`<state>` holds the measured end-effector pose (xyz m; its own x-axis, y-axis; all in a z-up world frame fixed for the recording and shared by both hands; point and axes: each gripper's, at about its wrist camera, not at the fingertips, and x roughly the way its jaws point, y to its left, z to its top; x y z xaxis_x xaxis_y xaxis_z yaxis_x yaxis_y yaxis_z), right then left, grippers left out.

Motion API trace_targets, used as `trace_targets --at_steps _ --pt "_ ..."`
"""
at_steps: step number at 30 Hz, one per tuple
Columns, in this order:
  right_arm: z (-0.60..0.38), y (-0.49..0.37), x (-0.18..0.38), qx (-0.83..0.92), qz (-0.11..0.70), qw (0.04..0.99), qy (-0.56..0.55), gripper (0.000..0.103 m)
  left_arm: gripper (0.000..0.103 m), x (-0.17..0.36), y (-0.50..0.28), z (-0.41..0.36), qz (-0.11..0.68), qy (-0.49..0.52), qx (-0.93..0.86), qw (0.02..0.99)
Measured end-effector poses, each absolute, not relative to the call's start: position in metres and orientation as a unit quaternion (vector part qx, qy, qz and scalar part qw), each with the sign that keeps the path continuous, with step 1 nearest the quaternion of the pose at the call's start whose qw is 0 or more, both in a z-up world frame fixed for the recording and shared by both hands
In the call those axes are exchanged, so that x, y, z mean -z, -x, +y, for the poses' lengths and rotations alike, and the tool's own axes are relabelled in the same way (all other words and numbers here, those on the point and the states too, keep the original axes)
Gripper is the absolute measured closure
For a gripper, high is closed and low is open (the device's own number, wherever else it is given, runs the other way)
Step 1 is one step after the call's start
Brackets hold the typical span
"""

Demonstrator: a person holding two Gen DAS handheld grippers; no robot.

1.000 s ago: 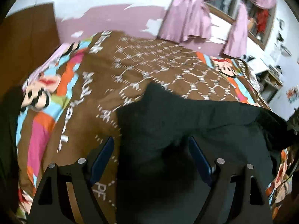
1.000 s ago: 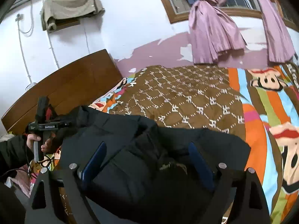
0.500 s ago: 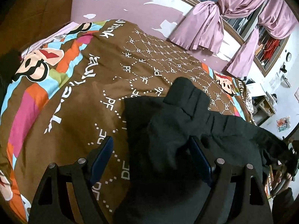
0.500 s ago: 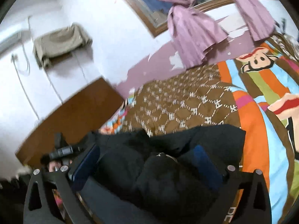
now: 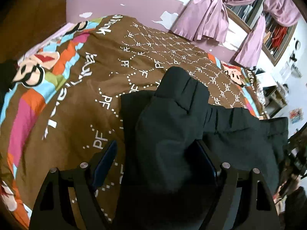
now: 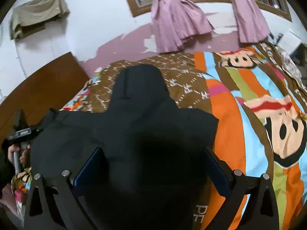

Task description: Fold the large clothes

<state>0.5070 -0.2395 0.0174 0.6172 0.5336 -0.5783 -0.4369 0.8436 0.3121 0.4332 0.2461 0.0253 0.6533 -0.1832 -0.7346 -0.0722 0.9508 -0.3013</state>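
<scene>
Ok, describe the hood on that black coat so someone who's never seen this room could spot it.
Start at the bed with the cartoon quilt. A black coat lies spread across it. The hood is the rounded hump that sticks out from the coat onto the brown PF-printed panel, towards the pink curtains.

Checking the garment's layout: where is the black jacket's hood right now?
In the right wrist view the hood lies top centre on the brown patterned bedspread, pointing toward the pink curtains.

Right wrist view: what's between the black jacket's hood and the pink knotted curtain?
Only brown patterned bedspread, then peeling pink wall, between hood and curtain; right wrist view.
</scene>
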Motion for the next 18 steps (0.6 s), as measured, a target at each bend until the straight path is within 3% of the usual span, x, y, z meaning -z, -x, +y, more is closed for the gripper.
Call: trace_targets --at_steps 1,2,4,6,9,12,18 --pt "-0.239 -0.509 -0.014 -0.267 0.347 0.895 -0.078 0.0 0.036 -0.025 -0.434 0.245 0.413 0.149 0.028 0.898" --pt "-0.24 -0.509 -0.012 -0.269 0.348 0.894 -0.084 0.002 0.052 -0.024 -0.435 0.242 0.413 0.141 0.03 0.899" --pt "-0.236 -0.508 -0.01 -0.282 0.35 0.889 -0.086 0.032 0.063 -0.024 -0.436 0.236 0.415 0.128 0.027 0.9" --pt "-0.231 -0.504 -0.012 -0.268 0.345 0.898 -0.059 0.05 0.08 -0.025 -0.437 0.23 0.411 0.111 0.026 0.904" --pt "-0.227 -0.503 -0.018 -0.263 0.333 0.904 -0.051 0.08 0.09 -0.034 -0.435 0.221 0.393 0.091 0.0 0.915" --pt "-0.222 -0.501 -0.037 -0.254 0.301 0.918 -0.039 0.087 0.092 -0.052 -0.432 0.217 0.359 0.099 -0.02 0.928" --pt "-0.203 -0.52 -0.054 -0.21 0.278 0.937 -0.014 0.089 0.092 -0.069 -0.448 0.205 0.323 0.049 -0.051 0.944"
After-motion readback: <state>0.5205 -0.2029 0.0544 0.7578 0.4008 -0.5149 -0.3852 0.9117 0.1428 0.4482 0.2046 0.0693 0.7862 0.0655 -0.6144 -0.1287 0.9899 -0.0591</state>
